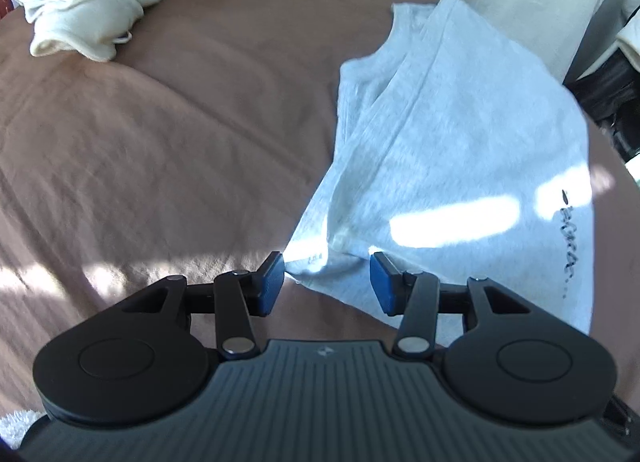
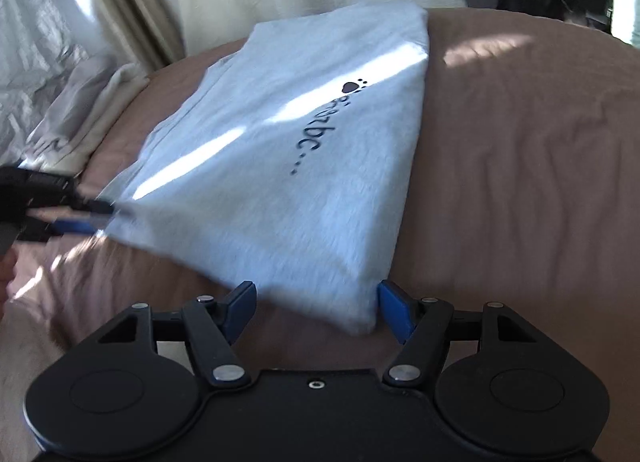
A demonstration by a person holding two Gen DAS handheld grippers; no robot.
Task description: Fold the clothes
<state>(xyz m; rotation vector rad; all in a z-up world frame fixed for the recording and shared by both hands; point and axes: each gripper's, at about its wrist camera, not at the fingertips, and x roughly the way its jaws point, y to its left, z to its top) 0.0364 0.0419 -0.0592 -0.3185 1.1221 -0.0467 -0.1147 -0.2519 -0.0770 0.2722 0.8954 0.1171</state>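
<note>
Both tongs, left tongs (image 1: 327, 282) and right tongs (image 2: 316, 308), gape apart at grey shirt's (image 2: 280, 165) near corners, poised to pinch for my next fold on bed (image 2: 520, 181).

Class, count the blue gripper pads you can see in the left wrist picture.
2: one pad left of the shirt corner, the other pad right of it. None looks hidden.

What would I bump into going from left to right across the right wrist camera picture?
The other gripper → grey T-shirt → its dark printed lettering → bare brown bedspread.
</note>
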